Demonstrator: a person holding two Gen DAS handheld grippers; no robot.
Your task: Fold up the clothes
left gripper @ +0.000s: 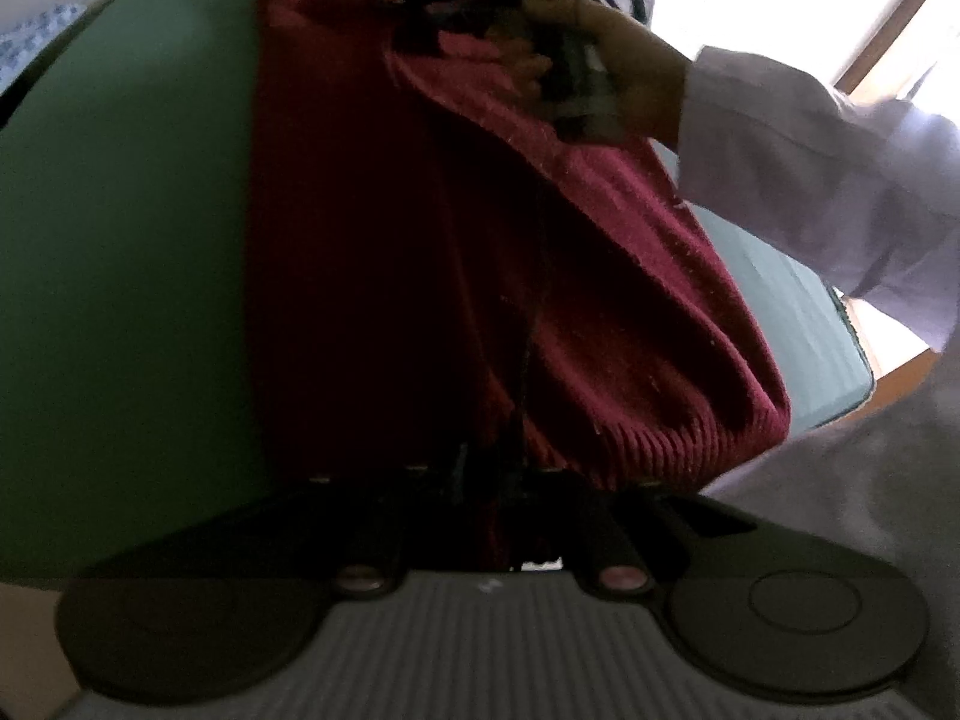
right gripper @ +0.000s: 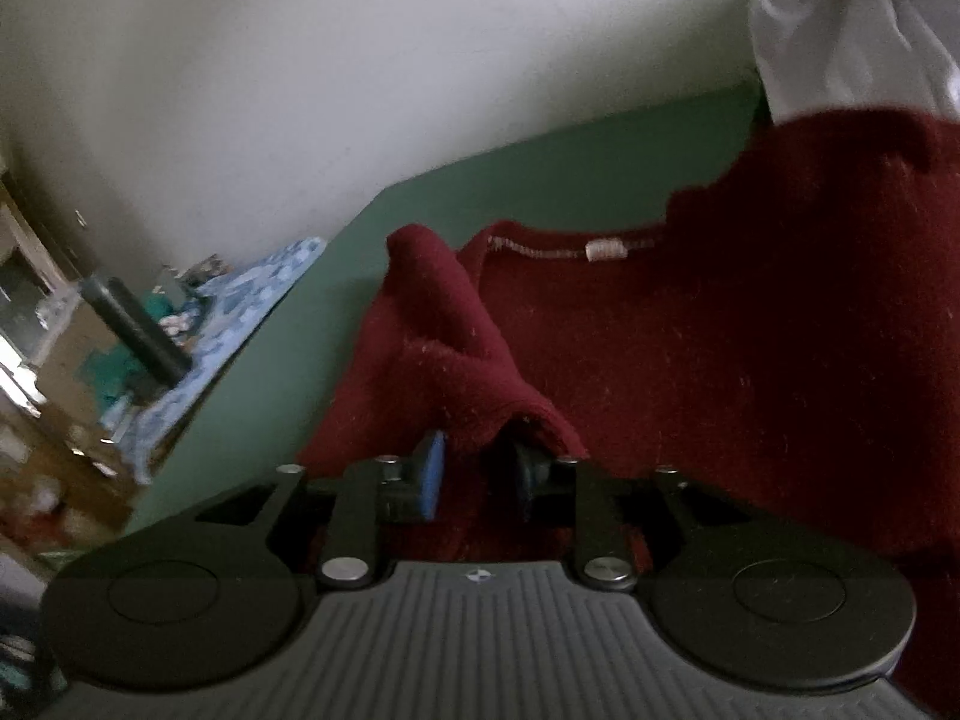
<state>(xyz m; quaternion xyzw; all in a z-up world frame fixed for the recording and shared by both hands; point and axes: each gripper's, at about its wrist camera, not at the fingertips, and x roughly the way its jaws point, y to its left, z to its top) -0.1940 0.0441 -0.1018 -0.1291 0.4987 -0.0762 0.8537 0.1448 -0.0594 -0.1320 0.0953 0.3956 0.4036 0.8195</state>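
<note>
A dark red knit sweater [left gripper: 420,240] lies lengthwise on the green table [left gripper: 120,210]. Its right side is lifted into a fold. In the left wrist view my left gripper [left gripper: 486,480] sits at the near hem, fingers close together with the fabric pinched between them. At the far end my right gripper [left gripper: 420,12], held by a hand [left gripper: 630,60], grips the sweater's edge. In the right wrist view my right gripper [right gripper: 480,468] has a raised fold of the sweater [right gripper: 720,360] between its blue and black pads. The collar label [right gripper: 603,250] shows beyond.
A white sleeve [left gripper: 810,168] reaches over the table's right side, whose edge [left gripper: 852,360] runs close to the sweater. In the right wrist view a blue patterned cloth [right gripper: 240,312] and a dark cylinder [right gripper: 138,330] lie left of the table [right gripper: 540,180], below a white wall.
</note>
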